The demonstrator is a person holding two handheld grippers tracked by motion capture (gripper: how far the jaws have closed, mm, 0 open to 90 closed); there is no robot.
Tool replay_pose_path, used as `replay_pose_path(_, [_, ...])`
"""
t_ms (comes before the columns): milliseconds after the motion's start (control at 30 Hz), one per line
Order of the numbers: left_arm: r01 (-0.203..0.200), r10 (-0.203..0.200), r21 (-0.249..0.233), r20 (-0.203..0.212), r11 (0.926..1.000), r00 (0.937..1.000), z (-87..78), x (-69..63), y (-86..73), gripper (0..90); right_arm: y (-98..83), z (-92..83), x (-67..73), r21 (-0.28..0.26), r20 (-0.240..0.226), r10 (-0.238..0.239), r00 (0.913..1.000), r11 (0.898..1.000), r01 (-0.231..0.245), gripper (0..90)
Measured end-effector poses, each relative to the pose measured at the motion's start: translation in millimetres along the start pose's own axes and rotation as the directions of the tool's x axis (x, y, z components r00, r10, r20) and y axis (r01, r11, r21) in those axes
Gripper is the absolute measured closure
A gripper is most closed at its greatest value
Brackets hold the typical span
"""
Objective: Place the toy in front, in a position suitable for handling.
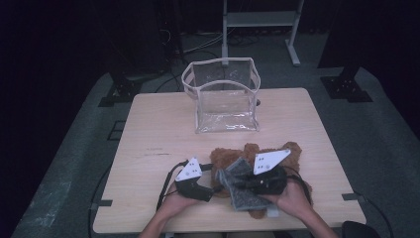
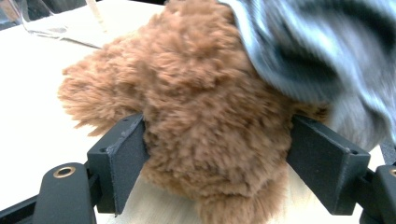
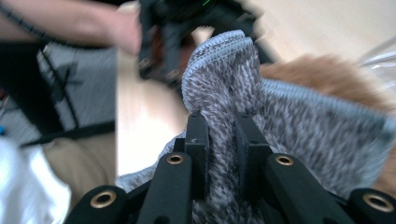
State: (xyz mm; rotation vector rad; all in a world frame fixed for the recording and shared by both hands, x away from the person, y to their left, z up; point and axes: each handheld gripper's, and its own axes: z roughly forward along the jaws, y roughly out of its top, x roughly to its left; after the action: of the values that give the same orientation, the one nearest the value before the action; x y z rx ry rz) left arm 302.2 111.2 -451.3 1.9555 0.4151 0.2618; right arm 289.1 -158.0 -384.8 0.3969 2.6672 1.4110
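Right gripper point(image 3: 219, 135): jaws pinching fold of grey knit garment point(image 3: 224, 88). Left gripper point(image 2: 217, 154): jaws clamped around limb, probably arm, of brown teddy bear point(image 2: 201, 107). Bear lies at near table point(image 1: 158, 124) edge, garment draped over it. Clear plastic bag point(image 1: 223, 96) upright at far edge.

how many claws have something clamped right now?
2. The left claw is shut on the brown plush toy at the near table edge. The right claw is shut on the grey knitted cloth draped over that toy.
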Motion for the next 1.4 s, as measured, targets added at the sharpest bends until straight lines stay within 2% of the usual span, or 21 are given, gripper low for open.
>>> replay_pose_path(133, [0.001,-0.001,-0.008,-0.003,1.0,1.0,-1.4,-0.7,1.3,20.4,7.2,-19.7,-29.5,-0.077,0.095,0.057,0.9938,0.996,-0.049,76.7])
replay_pose_path(167, [0.001,-0.001,-0.005,-0.003,1.0,1.0,-1.5,-0.3,1.3,20.4,7.2,-19.7,-29.5,-0.077,0.095,0.057,0.9938,0.996,-0.049,76.7])
replay_pose_path(200, [0.003,-0.003,-0.006,-0.003,1.0,1.0,-1.4,0.1,1.2,19.8,7.5,-24.8,-45.0,-0.074,0.152,0.079,0.9852,0.995,-0.068,76.7])
replay_pose_path(267, [0.003,-0.003,-0.013,-0.006,0.9999,1.0,-1.8,0.1,2.0,19.5,6.6,-24.3,-48.7,-0.066,0.15,0.089,0.9847,0.995,-0.08,76.7])
replay_pose_path(333, [-0.007,0.007,-0.029,-0.015,0.9996,0.9999,-4.6,0.3,5.7,19.0,3.8,-18.5,-50.3,-0.029,0.134,0.092,0.9867,0.996,-0.088,76.7])
replay_pose_path(467, [-0.004,0.003,-0.076,-0.014,0.9971,0.9999,-10.7,3.8,17.6,18.5,-1.7,-8.3,-36.8,-0.011,0.092,0.081,0.9925,0.997,-0.08,77.2])
replay_pose_path(533, [-0.002,0.002,-0.093,-0.009,0.9957,1.0,-13.5,4.4,21.4,18.2,-6.4,-2.5,-24.8,-0.012,0.055,0.084,0.995,0.996,-0.083,77.7])
replay_pose_path(567, [-0.002,0.002,-0.093,-0.009,0.9957,1.0,-13.5,4.4,21.4,18.4,-6.4,-2.5,-24.8,-0.012,0.055,0.084,0.995,0.996,-0.083,77.7])
replay_pose_path(633, [-0.004,0.005,-0.064,0.013,0.9979,0.9999,-9.8,3.1,19.0,20.3,-3.7,2.0,-13.4,0.019,0.002,0.078,0.997,0.997,-0.078,77.7])
replay_pose_path(667, [-0.004,0.005,-0.064,0.013,0.9979,0.9999,-9.8,3.1,19.0,20.5,-3.7,2.0,-13.4,0.019,0.002,0.078,0.997,0.997,-0.078,77.7])
replay_pose_path(700, [0.001,0.0,-0.045,0.033,0.999,0.9994,-6.3,2.6,17.2,20.5,-0.5,0.5,-11.9,0.021,0.007,0.069,0.9976,0.997,-0.07,77.7])
replay_pose_path(733, [-0.018,0.018,-0.017,0.033,0.9997,0.9993,-1.3,-0.3,15.5,21.4,6.5,-6.5,-15.2,-0.009,0.032,0.059,0.9978,0.998,-0.059,77.7])
replay_pose_path(800, [-0.03,0.031,-0.006,0.029,0.9995,0.9991,0.5,-1.3,15.6,21.4,8.2,-8.9,-17.7,-0.014,0.044,0.059,0.9973,0.998,-0.058,77.6])
replay_pose_path(867, [-0.031,0.031,-0.005,0.029,0.9995,0.9991,2.2,-1.3,15.7,22.4,9.7,-13.1,-25.4,-0.004,0.063,0.067,0.9958,0.998,-0.066,77.6])
replay_pose_path(933, [-0.034,0.035,-0.003,0.028,0.9994,0.999,3.5,-1.1,14.4,23.3,6.4,-15.6,-32.4,0.036,0.071,0.074,0.9947,0.996,-0.077,77.6])
replay_pose_path(1067, [-0.038,0.038,0.002,0.025,0.9993,0.999,4.3,-1.6,13.4,23.5,-0.9,-29.4,-38.0,0.085,0.061,0.086,0.9944,0.992,-0.091,77.7])
replay_pose_path(1100, [-0.038,0.038,0.003,0.025,0.9993,0.999,4.2,-1.5,13.5,23.5,-1.4,-35.1,-38.7,0.088,0.073,0.089,0.9934,0.992,-0.095,77.7])
replay_pose_path(1200, [-0.043,0.043,0.008,0.024,0.999,0.9988,3.5,-1.6,13.3,23.4,-1.9,-56.3,-46.0,0.035,0.096,0.115,0.9887,0.992,-0.119,77.6])
replay_pose_path(1233, [-0.039,0.039,0.008,0.023,0.9992,0.999,3.4,-2.0,13.3,23.4,-0.7,-70.6,-53.3,-0.008,0.114,0.136,0.9841,0.991,-0.136,77.6])
replay_pose_path(1333, [-0.039,0.038,0.008,0.023,0.9992,0.999,3.1,-1.9,13.4,23.4,0.3,-81.7,-59.8,-0.046,0.125,0.159,0.9793,0.987,-0.154,77.6])
replay_pose_path(1400, [-0.029,0.029,0.0,0.023,0.9996,0.9993,2.8,-1.7,13.7,23.2,-1.5,-85.5,-65.9,-0.05,0.134,0.165,0.9771,0.986,-0.16,77.5])
